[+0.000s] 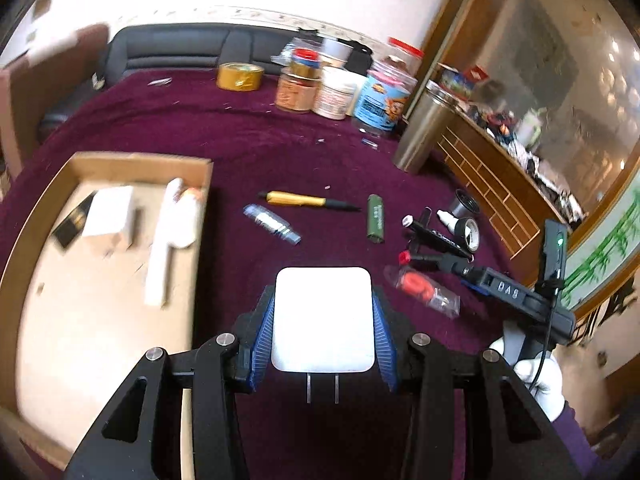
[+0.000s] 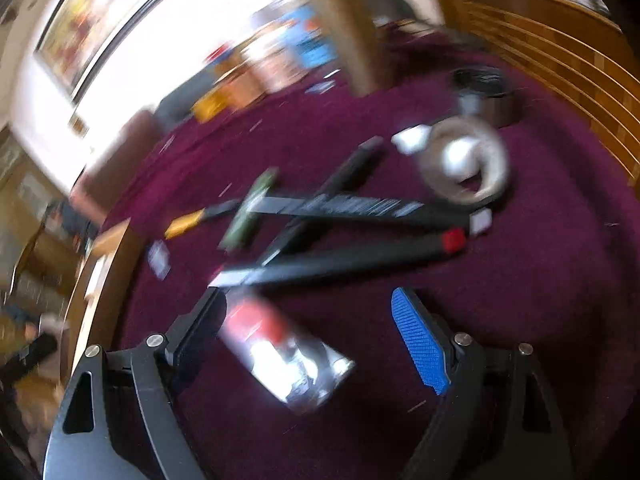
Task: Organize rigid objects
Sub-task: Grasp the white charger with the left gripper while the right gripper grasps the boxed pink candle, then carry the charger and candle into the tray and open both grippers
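Maroon-clothed bench (image 1: 240, 140): one cardboard tray (image 1: 132, 159), one yellow pen (image 1: 304, 200). Left claw (image 1: 323, 320) clamps one white charger (image 1: 323, 318); right claw (image 2: 316, 344) gapes, tilted over one clear packet (image 2: 284, 356).

Bright daylight, blown-out white walls, heavy motion blur right view, fisheye-warped edges

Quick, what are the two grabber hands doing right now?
Left gripper: shut on the white charger.
Right gripper: open, holding nothing, over a clear packet.

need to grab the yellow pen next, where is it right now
In the left wrist view the yellow pen lies on the purple cloth, just right of the cardboard tray, between the small silver tube and the green cylinder.
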The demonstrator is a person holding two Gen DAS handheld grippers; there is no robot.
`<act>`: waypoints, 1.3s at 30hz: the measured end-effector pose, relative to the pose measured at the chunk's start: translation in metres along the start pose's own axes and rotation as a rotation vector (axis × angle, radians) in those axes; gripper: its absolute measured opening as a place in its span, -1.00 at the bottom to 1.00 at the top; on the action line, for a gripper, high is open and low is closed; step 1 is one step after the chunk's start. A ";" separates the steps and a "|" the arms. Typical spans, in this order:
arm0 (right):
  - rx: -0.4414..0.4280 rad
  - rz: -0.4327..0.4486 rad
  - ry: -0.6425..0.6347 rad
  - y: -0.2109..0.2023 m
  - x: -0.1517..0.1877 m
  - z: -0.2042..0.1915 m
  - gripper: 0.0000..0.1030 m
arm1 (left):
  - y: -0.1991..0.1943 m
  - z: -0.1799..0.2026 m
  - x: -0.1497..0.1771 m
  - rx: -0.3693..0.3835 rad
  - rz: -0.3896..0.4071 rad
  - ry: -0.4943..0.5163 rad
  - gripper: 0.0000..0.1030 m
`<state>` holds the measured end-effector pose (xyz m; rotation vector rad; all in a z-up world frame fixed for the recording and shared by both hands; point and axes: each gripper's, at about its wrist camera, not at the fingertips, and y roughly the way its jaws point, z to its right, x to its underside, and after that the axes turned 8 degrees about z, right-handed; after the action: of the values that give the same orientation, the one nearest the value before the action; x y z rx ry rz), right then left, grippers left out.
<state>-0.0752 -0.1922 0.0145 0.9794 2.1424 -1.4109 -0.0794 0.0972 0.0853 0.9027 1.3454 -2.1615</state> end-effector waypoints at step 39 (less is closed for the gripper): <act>-0.279 -0.207 -0.209 0.029 0.006 -0.195 -0.51 | -0.043 -0.185 -0.002 -0.316 -0.003 -0.230 -0.24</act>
<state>-0.0484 -0.0059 0.0731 0.4977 2.2506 -1.1972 -0.0511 0.2829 0.0554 0.5139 1.5116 -1.9114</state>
